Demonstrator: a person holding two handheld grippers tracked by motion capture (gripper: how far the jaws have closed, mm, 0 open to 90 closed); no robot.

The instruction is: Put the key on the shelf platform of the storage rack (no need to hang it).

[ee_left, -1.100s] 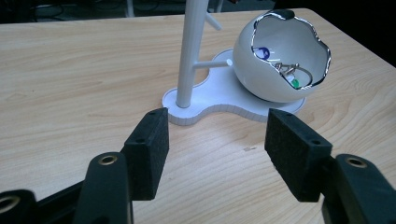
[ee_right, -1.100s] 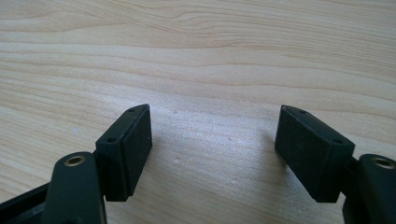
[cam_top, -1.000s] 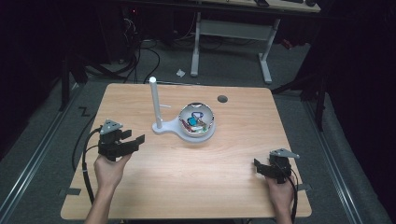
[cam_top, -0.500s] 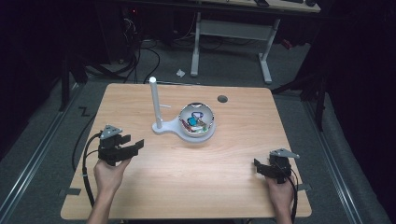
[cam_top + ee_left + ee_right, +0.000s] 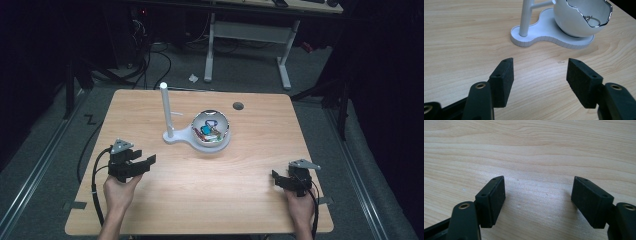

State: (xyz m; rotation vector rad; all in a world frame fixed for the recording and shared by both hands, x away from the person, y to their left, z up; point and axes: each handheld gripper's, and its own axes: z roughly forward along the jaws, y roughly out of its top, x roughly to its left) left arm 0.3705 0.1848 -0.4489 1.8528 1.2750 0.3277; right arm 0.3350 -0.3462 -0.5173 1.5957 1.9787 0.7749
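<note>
facing white bowl (image 5: pixel 584 18) beyond left gripper (image 5: pixel 540 75), jaws apart, well short

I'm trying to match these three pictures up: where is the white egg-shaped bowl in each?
High view: white egg-shaped bowl at table centre, beside the white upright post.
Left gripper view: top right, on the white base.
Right gripper view: not in it.
Shared landmark: the post.

A white desk frame (image 5: pixel 250 35) and, apparently, cables (image 5: pixel 150 55) behind the wooden table (image 5: pixel 260 150).
</note>
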